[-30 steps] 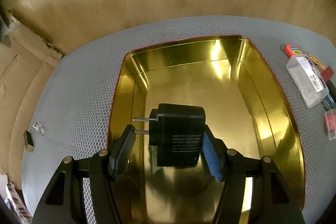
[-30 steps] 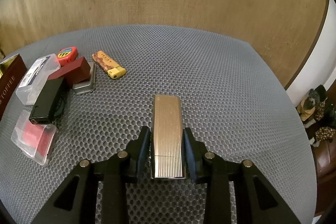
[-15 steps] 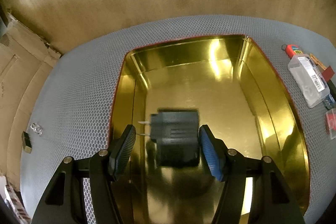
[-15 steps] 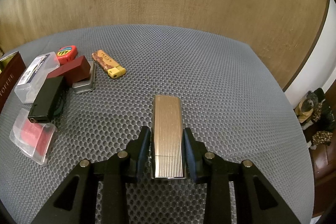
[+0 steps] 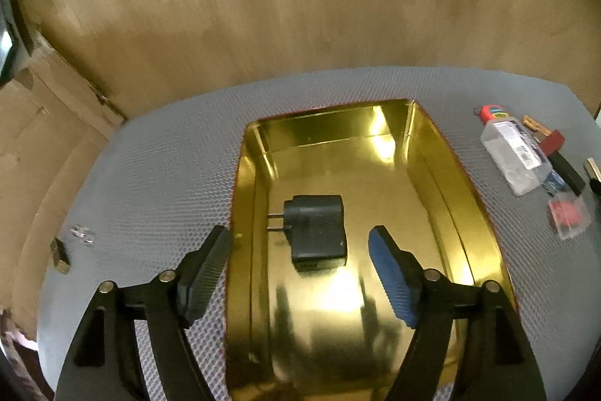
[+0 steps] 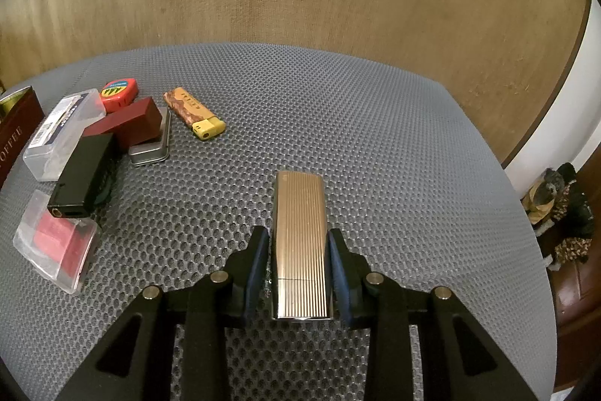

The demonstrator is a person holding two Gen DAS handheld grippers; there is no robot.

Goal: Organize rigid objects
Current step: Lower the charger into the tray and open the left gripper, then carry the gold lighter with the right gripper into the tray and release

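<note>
A black plug adapter [image 5: 315, 232] lies on the floor of the gold tin box [image 5: 443, 168], its prongs pointing left. My left gripper [image 5: 300, 250] is open and empty above it, jaws wide on either side. My right gripper [image 6: 299, 250] is shut on a ribbed gold metal lighter [image 6: 300, 235] and holds it just above the grey mesh mat [image 6: 375, 138].
At the mat's left in the right wrist view lie a clear case [image 6: 62, 134], a red tape measure [image 6: 118, 93], a dark red block [image 6: 127, 126], a small grey tin [image 6: 150, 147], a black lighter [image 6: 82, 175], a yellow-tipped lighter [image 6: 193, 117] and a clear box with red contents [image 6: 56, 247].
My left gripper opened and let the black adapter drop onto the tin's floor, then drew back and up. My right gripper kept its hold on the gold lighter and barely moved.
</note>
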